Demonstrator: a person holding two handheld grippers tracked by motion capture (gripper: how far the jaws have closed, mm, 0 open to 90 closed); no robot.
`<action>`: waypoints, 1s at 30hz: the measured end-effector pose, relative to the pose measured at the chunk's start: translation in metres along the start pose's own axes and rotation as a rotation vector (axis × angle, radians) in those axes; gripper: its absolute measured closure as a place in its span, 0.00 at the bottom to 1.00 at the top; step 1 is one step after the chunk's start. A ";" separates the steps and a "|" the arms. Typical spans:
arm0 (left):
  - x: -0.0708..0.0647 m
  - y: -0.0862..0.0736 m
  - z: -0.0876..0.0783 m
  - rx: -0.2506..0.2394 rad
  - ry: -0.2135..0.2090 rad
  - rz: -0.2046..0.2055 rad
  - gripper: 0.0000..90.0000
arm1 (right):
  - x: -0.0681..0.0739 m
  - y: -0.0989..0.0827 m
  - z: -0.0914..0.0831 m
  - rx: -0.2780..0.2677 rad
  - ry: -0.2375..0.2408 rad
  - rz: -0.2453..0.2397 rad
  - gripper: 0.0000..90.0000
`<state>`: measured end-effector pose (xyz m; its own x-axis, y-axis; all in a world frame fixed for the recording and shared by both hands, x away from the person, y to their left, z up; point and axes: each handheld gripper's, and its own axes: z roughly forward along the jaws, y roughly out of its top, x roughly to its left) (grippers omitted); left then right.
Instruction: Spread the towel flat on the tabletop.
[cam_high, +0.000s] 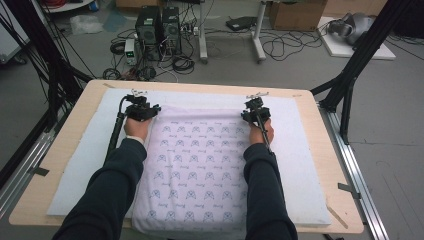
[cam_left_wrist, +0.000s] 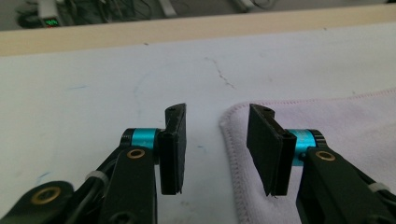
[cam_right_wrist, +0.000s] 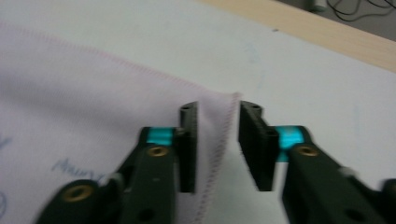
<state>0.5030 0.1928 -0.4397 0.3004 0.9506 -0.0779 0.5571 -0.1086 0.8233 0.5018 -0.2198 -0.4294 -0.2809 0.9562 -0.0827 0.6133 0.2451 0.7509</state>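
Both jaw pairs parted, gripping nothing; pale lilac printed towel (cam_left_wrist: 327, 121) corners between jaws, white foam mat (cam_left_wrist: 93, 93) beneath, wooden tabletop (cam_left_wrist: 140, 32) edge beyond; cabled floor (cam_high: 225, 65) behind.

Overhead view; 2 close, perhaps low jaw-cameras.

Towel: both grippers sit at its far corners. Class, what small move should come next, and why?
Probably close both grippers on the corners. The left gripper stands open with the towel edge between its jaws; the right gripper is open astride the other corner. Neither holds cloth yet.
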 end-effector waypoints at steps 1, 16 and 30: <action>-0.001 0.001 0.003 0.016 -0.004 0.013 0.64 | -0.004 0.001 -0.002 -0.031 0.014 0.043 0.68; -0.011 -0.003 0.016 0.045 0.064 0.080 0.95 | 0.014 -0.005 0.017 0.014 0.000 -0.086 0.94; -0.007 -0.013 -0.048 -0.079 -0.202 0.026 0.39 | -0.006 -0.029 -0.056 -0.063 0.207 -0.131 0.76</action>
<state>0.4565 0.2014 -0.4230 0.4675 0.8692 -0.1610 0.4873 -0.1014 0.8673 0.4443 -0.2419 -0.4137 -0.5040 0.8622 -0.0511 0.5165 0.3483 0.7822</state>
